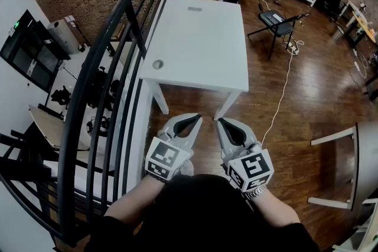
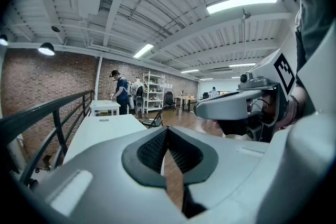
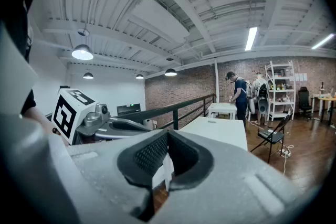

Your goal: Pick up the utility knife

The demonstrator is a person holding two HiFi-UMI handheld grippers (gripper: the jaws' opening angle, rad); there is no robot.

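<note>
Jaws of left tool (image 1: 190, 122) and right tool (image 1: 228, 128) sit clenched, empty, near table (image 1: 201, 38).

bright, even indoor light from ceiling strip lights (image 2: 242, 2) and round pendant lamps (image 3: 82, 52), white table (image 1: 201, 44) nearly washed out, soft sheen on the wood floor (image 1: 319, 85), heavy fisheye bending at every edge, dark vignetted corners, nearest foreground soft and unfocused

No text, label or number can be read.
</note>
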